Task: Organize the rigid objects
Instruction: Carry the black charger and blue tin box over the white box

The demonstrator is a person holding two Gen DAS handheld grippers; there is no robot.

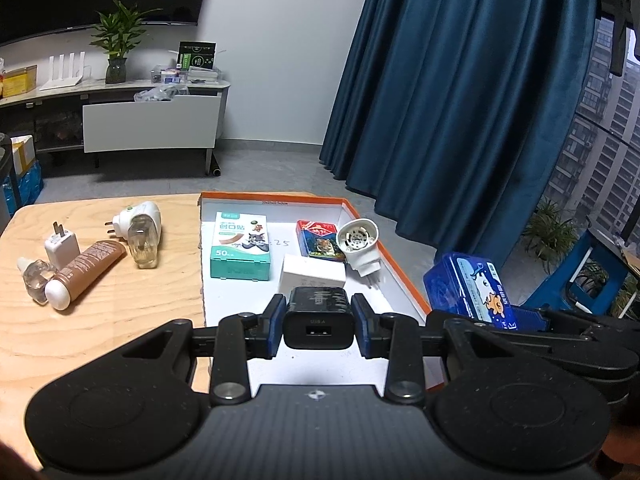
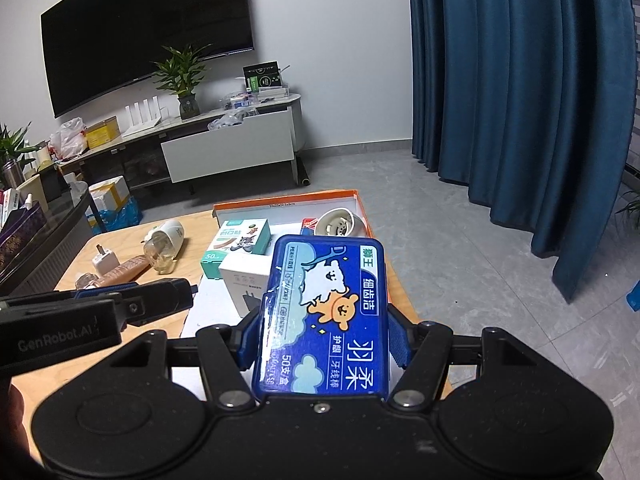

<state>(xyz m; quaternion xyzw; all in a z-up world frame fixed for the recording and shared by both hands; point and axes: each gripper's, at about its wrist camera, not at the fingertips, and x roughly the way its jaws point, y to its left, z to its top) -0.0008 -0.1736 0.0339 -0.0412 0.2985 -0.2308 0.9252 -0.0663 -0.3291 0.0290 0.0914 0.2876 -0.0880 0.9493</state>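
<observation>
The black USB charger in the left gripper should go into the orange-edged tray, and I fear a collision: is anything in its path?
Nothing blocks the black USB charger: bare tray floor lies just under it. Ahead, the white box fills the middle.

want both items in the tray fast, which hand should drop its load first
Probably left. Its left gripper holds the black usb charger already over bare floor of the orange-rimmed tray. The right gripper holds the blue floss-pick box at the tray's right edge.

Black USB charger (image 1: 319,317) between left gripper (image 1: 319,320) jaws.
</observation>
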